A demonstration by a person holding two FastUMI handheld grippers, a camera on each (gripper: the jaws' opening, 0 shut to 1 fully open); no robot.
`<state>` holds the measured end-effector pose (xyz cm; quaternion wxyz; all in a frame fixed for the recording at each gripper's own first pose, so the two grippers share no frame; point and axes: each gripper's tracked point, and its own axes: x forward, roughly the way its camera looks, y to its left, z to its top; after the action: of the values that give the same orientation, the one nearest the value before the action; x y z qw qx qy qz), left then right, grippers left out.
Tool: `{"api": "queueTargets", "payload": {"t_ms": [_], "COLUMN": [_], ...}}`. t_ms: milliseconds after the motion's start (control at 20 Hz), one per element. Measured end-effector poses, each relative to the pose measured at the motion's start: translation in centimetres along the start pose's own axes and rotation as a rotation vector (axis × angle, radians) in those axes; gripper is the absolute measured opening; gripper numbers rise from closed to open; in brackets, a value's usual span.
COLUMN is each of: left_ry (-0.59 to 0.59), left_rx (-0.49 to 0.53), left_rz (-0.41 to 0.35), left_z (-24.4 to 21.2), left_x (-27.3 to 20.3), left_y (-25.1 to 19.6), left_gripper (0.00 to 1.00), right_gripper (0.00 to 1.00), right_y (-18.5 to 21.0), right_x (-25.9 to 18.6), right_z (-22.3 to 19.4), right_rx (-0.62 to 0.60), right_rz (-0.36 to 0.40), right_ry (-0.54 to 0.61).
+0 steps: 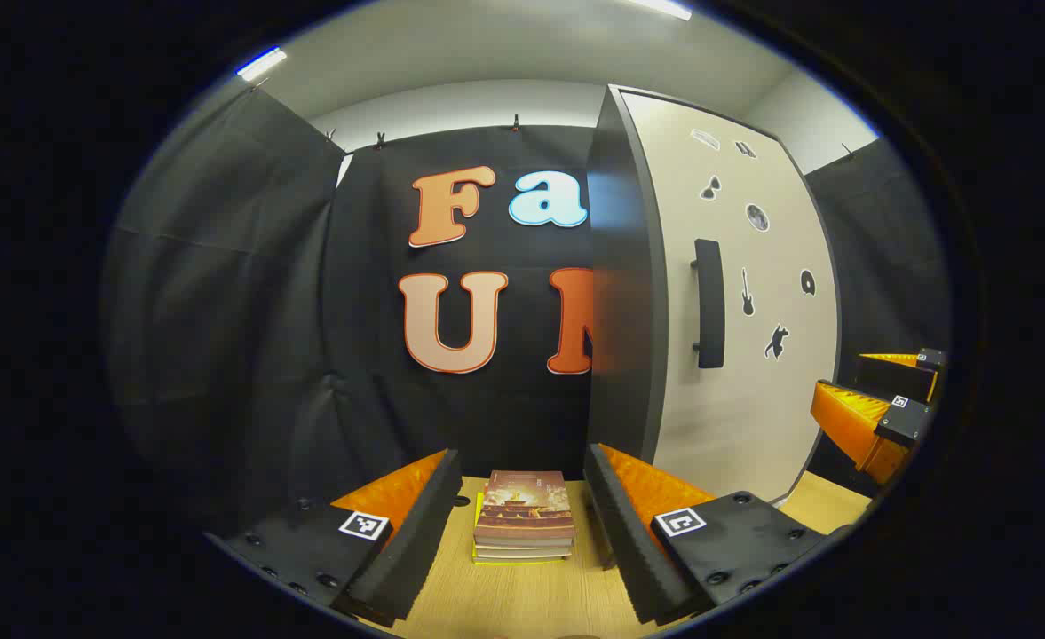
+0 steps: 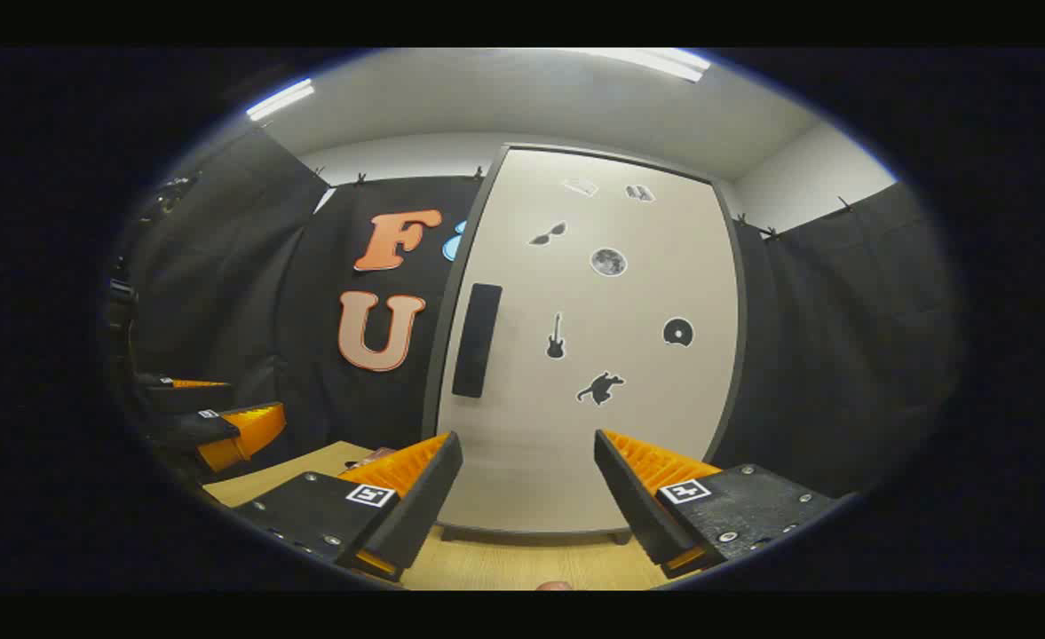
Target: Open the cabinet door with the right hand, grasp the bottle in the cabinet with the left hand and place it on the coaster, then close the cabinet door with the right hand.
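Right gripper view: both tongs (image 2: 526, 497) (image 1: 522, 524) agape, empty; cabinet door (image 2: 593, 355) shut, contents hidden.

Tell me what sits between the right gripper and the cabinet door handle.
Nothing: in the right gripper view, the open right gripper faces the shut cabinet door, with bare door panel up to the handle.

Left gripper view: low over desk (image 1: 522, 595), facing booth's back wall, cabinet (image 1: 735, 302) off to right, seen at angle, fairly near. Right gripper view: low, squarely facing cabinet door (image 2: 593, 355), near. Shared: cabinet door, door handle (image 2: 476, 340), desk, back wall; each view catches other hand-held gripper at edge.
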<state>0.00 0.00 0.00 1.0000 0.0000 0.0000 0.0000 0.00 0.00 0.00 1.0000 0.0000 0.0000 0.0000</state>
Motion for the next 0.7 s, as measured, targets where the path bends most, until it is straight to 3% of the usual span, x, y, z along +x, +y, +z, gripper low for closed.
{"api": "queueTargets", "payload": {"t_ms": [700], "left_ry": [-0.033], "left_rx": [-0.008], "left_rz": [0.026], "left_z": [1.0], "left_x": [1.0], "left_y": [1.0], "left_gripper": [0.93], "right_gripper": [0.93], "right_y": [2.1], "right_x": [2.2], "right_z": [0.3], "right_rx": [-0.024], "right_rz": [0.053], "right_ry": [-0.022]}}
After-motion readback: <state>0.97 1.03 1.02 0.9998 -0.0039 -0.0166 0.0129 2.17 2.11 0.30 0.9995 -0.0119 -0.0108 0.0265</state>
